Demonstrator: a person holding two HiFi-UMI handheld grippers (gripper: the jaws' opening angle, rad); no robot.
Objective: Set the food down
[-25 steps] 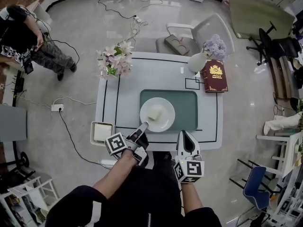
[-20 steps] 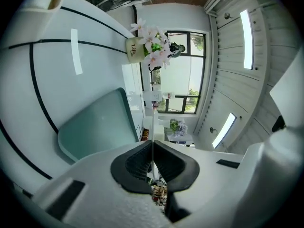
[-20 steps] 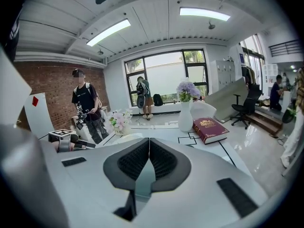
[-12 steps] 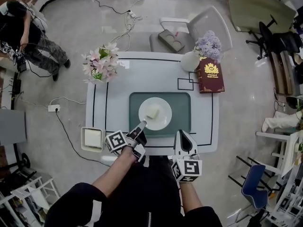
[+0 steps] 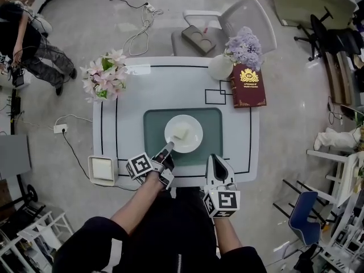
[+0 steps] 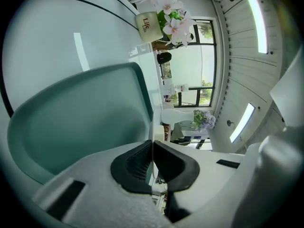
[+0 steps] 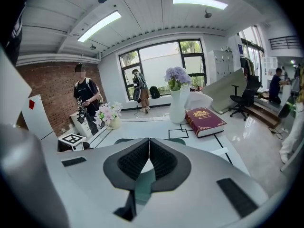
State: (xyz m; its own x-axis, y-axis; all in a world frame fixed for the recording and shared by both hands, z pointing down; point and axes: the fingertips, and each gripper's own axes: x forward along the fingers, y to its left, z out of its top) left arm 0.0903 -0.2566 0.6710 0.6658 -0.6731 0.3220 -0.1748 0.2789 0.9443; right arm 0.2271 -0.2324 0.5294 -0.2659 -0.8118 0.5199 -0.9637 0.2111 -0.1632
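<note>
A white plate [image 5: 183, 133] with a pale block of food [image 5: 181, 132] sits over the middle of the teal mat [image 5: 210, 124] on the white table [image 5: 119, 124]. My left gripper [image 5: 166, 151] is shut on the plate's near rim. In the left gripper view that rim shows as a thin white edge [image 6: 152, 127] pinched between the black pads of the left gripper [image 6: 152, 148], with the mat [image 6: 80, 118] beside it. Near the table's front edge my right gripper [image 5: 218, 162] is shut and holds nothing; the right gripper [image 7: 149, 148] shows its pads closed together.
Pink flowers [image 5: 103, 75] stand at the back left. A white vase of purple flowers [image 5: 219, 67] and a red book [image 5: 248, 85] are at the back right. A square white dish [image 5: 102, 170] sits off the front left corner. A chair [image 5: 227, 27] stands behind the table. A person [image 5: 23, 33] stands far left.
The plate, still in my left gripper, has moved from the mat's left part to its middle and looks lower. The right gripper keeps its place at the front edge.
</note>
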